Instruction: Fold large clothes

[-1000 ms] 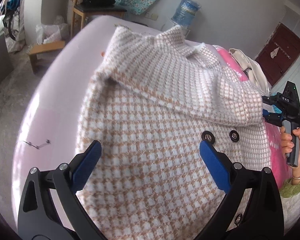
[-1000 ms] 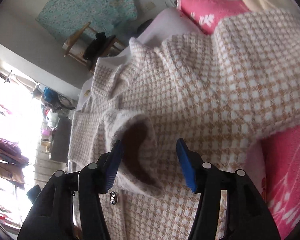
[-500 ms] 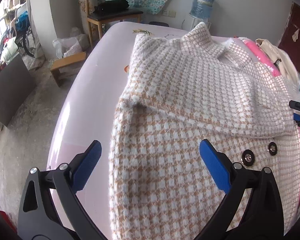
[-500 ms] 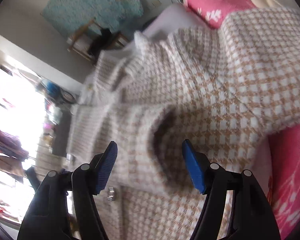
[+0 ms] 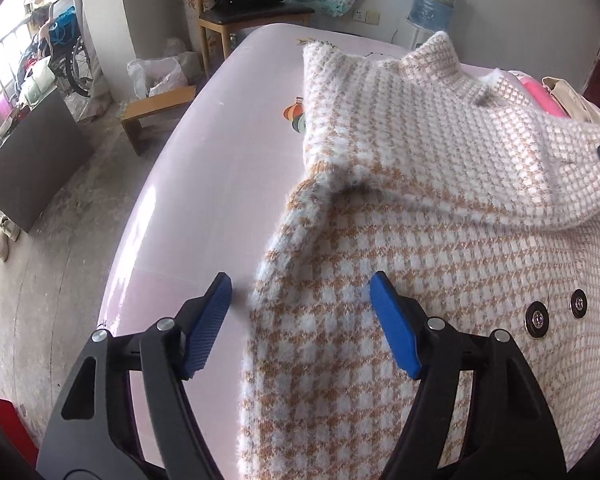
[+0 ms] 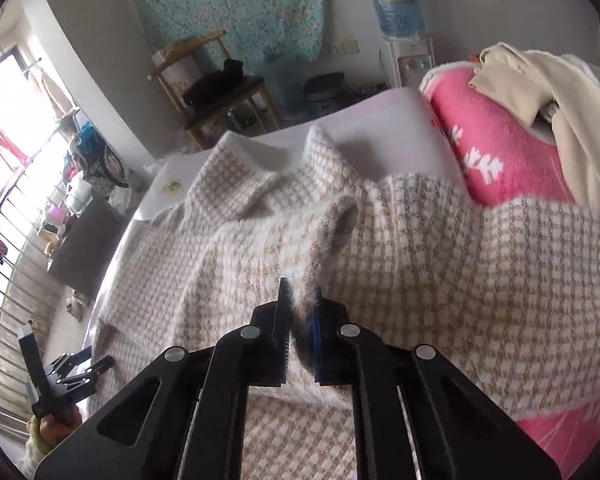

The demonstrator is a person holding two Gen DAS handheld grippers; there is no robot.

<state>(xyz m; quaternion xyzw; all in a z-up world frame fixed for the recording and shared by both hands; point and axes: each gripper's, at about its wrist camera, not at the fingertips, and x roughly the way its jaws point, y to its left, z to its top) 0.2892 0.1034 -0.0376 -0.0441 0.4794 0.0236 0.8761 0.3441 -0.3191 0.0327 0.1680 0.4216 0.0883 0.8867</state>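
Note:
A large fuzzy coat point(image 5: 440, 248) in a white and tan check lies spread on the pale pink table point(image 5: 220, 160), collar at the far end, black buttons near the right. My left gripper point(image 5: 302, 284) hovers over the coat's left edge. Its jaws are closing, with the edge between the blue pads but not pressed. My right gripper point(image 6: 302, 292) is shut on a fold of the coat's sleeve point(image 6: 332, 232) and holds it raised above the coat body point(image 6: 460, 300). The right wrist view shows the left gripper point(image 6: 72, 372) at the lower left, in a hand.
A pink blanket point(image 6: 492, 152) with a cream garment point(image 6: 540, 88) on it lies against the coat's right side. Beyond the table stand a wooden chair point(image 5: 252, 12) and a water dispenser point(image 5: 434, 0). A low wooden stool point(image 5: 156, 108) sits on the concrete floor at left.
The right gripper has shut on the sleeve fold, risen and rolled. The left gripper's jaws have narrowed and it has shifted towards the coat's left edge.

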